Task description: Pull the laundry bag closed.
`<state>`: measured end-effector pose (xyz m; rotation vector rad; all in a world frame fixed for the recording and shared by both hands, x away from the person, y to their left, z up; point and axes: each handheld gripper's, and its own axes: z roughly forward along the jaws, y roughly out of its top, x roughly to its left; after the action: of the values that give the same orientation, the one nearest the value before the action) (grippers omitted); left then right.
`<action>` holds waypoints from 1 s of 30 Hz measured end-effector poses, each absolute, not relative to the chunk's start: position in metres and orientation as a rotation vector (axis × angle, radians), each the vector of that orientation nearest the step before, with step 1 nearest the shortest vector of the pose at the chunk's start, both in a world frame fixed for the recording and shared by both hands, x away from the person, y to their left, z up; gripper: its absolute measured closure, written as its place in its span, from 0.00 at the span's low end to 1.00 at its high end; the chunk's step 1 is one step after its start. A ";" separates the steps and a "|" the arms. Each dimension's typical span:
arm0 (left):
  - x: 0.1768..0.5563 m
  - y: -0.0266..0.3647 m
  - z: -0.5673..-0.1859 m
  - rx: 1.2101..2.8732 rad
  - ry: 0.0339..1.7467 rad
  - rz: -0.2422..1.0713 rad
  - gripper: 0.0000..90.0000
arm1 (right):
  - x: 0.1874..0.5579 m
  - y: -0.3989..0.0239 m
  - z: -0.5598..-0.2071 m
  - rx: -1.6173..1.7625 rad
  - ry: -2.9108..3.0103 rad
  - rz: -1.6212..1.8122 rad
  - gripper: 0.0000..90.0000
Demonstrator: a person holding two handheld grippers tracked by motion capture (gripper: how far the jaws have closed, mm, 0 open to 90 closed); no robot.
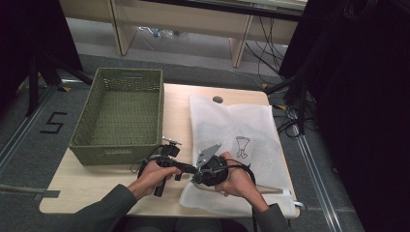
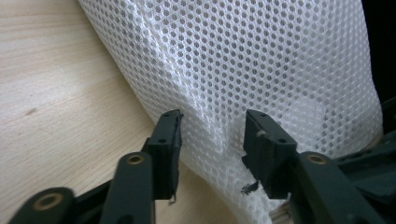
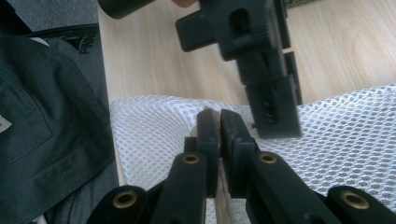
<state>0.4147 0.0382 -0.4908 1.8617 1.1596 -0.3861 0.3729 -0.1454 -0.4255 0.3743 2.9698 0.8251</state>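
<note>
Mesh bag (image 1: 241,140): white synthetic netting, honeycomb holes, soft, slightly sheeny; beige woven tape seen along edge. Table (image 1: 92,181): pale wood-grain top, smooth, matt. Basket (image 1: 121,113): olive woven wicker-like weave, rough, matt. Left gripper (image 2: 212,135) and right gripper (image 3: 218,126): matt black plastic jaws, brass-coloured rivets noted. Sleeve (image 1: 104,208): dark grey cloth, matt.

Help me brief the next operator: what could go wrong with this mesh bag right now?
The left gripper stands open astride a raised fold of the white mesh bag; closing off-centre could miss it. The right gripper is shut on the bag's edge, so pulling apart might slip or snag the mesh. The two grippers work very close together and could collide.
</note>
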 end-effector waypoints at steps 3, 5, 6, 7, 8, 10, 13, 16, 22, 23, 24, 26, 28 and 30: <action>0.415 0.038 -0.492 1.859 1.143 -0.389 0.75 | 0.373 -0.144 -0.426 0.357 2.968 0.824 0.98; 0.414 0.037 -0.491 1.860 1.132 -0.366 0.86 | 0.373 -0.144 -0.425 0.369 2.968 0.819 0.98; 0.413 0.035 -0.491 1.859 1.129 -0.363 0.91 | 0.373 -0.145 -0.426 0.367 2.969 0.817 0.98; 0.413 0.034 -0.490 1.866 1.124 -0.348 0.95 | 0.373 -0.145 -0.426 0.368 2.966 0.814 0.98; 0.412 0.032 -0.489 1.886 1.110 -0.325 0.96 | 0.373 -0.145 -0.427 0.369 2.966 0.813 0.98; 0.413 0.032 -0.489 1.900 1.099 -0.306 0.97 | 0.373 -0.144 -0.427 0.367 2.966 0.802 0.98; 0.411 0.032 -0.488 1.920 1.084 -0.265 0.98 | 0.374 -0.145 -0.428 0.383 2.965 0.788 0.98; 0.411 0.034 -0.485 1.940 1.073 -0.227 0.98 | 0.373 -0.144 -0.428 0.381 2.960 0.771 0.98; 0.410 0.039 -0.480 1.947 1.070 -0.182 0.98 | 0.373 -0.146 -0.427 0.402 2.950 0.759 0.98; 0.409 0.040 -0.480 1.949 1.068 -0.176 0.98 | 0.372 -0.146 -0.427 0.406 2.946 0.756 0.98; 0.409 0.040 -0.479 1.956 1.065 -0.170 0.98 | 0.372 -0.147 -0.427 0.411 2.943 0.753 0.98; 0.409 0.041 -0.478 1.959 1.063 -0.159 0.98 | 0.373 -0.147 -0.427 0.412 2.941 0.742 0.98; 0.409 0.041 -0.477 1.954 1.066 -0.152 0.98 | 0.372 -0.147 -0.427 0.410 2.945 0.743 0.98; 0.409 0.042 -0.476 1.959 1.060 -0.144 0.98 | 0.373 -0.147 -0.427 0.408 2.936 0.753 0.98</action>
<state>0.4087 0.0421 -0.4759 1.9587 1.0597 -0.1440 0.3727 -0.1474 -0.4268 0.4080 2.9357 0.7528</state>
